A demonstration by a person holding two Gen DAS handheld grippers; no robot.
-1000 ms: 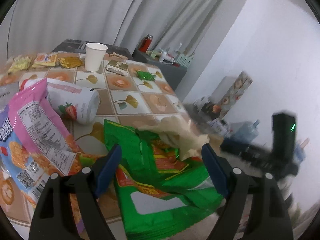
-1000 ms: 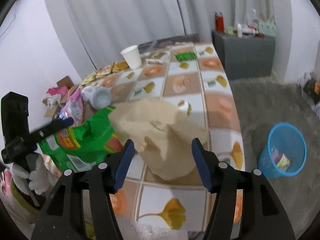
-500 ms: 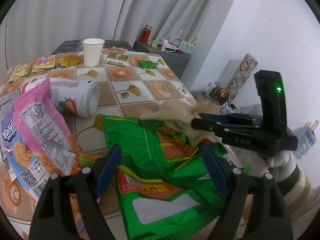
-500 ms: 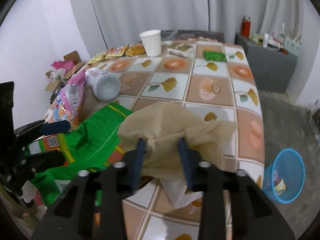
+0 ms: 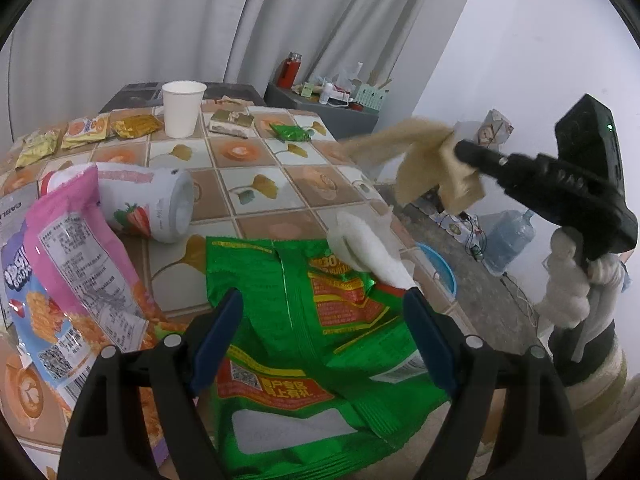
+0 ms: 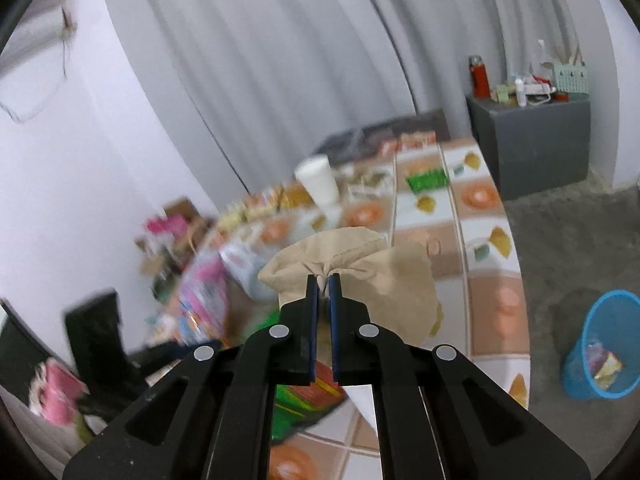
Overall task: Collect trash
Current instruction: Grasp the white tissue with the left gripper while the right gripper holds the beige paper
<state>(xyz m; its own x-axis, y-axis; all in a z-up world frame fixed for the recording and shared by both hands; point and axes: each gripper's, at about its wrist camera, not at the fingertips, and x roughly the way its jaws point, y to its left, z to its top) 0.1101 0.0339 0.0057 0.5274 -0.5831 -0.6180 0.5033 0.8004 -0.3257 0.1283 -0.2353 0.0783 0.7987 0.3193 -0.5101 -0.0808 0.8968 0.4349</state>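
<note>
We have the tan paper napkin [image 6: 352,264] pinched in our closed right gripper [image 6: 323,280], the blue bin [image 6: 604,344] lies low to its right on the floor, and our left gripper [image 5: 320,320] stands open.

Tiled-pattern table [image 5: 256,152] ahead of left gripper [image 5: 320,332]: green bag [image 5: 288,320] directly beneath it, pink bag [image 5: 76,264] to its left, tipped strawberry tub [image 5: 148,204] and upright paper cup [image 5: 182,108] beyond.

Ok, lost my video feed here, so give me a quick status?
Right gripper shut on tan paper napkin, lifted off table. Left gripper open over green snack bag. Blue bin on floor, path clear.
</note>
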